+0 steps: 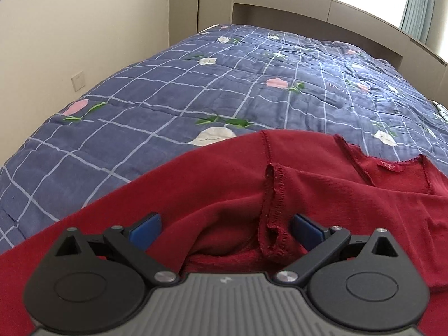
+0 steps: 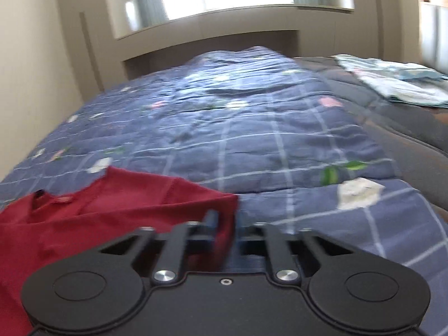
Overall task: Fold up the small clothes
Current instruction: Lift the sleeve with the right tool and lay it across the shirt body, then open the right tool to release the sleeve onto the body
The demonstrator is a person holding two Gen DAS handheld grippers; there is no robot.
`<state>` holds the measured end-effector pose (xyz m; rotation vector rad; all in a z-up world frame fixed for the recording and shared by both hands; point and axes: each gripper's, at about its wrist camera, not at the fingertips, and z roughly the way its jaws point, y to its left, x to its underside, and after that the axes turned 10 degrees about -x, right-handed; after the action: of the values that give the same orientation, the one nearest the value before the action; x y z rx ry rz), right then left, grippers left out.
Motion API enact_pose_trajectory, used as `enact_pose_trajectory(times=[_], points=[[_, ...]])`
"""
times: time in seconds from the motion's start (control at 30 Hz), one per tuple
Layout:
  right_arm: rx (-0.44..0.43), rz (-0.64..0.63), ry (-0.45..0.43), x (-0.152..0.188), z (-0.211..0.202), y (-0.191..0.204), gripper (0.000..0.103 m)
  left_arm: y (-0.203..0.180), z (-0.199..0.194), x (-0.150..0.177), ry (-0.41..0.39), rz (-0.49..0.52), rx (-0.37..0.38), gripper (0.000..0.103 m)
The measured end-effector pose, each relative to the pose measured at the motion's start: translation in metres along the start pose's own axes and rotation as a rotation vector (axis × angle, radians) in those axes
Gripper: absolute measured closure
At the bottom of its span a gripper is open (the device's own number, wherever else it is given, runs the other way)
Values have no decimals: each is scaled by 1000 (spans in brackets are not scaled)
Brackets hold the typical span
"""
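Shirt [image 1: 322,184], red, lay on the quilt [image 1: 173,84], soft & light, prob. floppy. Left gripper [image 1: 226,226] stood wide open w/ a bunched seam between the pads. Right gripper [image 2: 225,224] had pinched the sleeve edge; hems looked best to grab.

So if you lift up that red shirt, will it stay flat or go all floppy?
Probably floppy: the red shirt already bunches into soft folds between the open fingers of the left gripper. It looks thin, so likely light. It shouldn't slip much, since the right gripper is shut on its edge, and the quilt under it is cloth too.
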<state>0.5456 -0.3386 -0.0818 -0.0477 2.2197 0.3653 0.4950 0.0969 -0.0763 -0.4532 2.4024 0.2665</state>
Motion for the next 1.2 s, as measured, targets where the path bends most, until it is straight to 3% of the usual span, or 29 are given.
enact_pose_trajectory(times=[0.13,0.17,0.27,0.3,0.5,0.63,0.7,0.83,0.9,1.0,1.2], points=[[-5,-19,-11,-6,-4,0,98,-2,2,0,-3,7,-9,0],[-11,-31,1,-6,-6,1,90,-2,3,0,-5,9,-11,0],[-64,-83,14,6,-34,4,49,-1,3,0,-6,3,0,1],[-74,-113,3,12,-49,7,47,-1,4,-1,-5,1,5,1],[-110,-269,12,55,-110,26,48,3,5,-1,0,-15,20,0],[-35,-474,37,80,-101,55,53,3,5,-1,1,-17,19,0],[-14,-519,29,85,-91,64,57,3,6,-1,2,-17,16,0],[52,-468,-29,77,-79,65,65,2,6,-1,4,-16,12,0],[47,-439,-30,74,-77,61,87,2,6,-2,6,-19,12,0],[79,-449,-29,76,-84,64,93,2,7,-2,8,-21,12,0],[111,-410,38,83,-75,62,93,0,10,-2,9,-16,-3,0]])
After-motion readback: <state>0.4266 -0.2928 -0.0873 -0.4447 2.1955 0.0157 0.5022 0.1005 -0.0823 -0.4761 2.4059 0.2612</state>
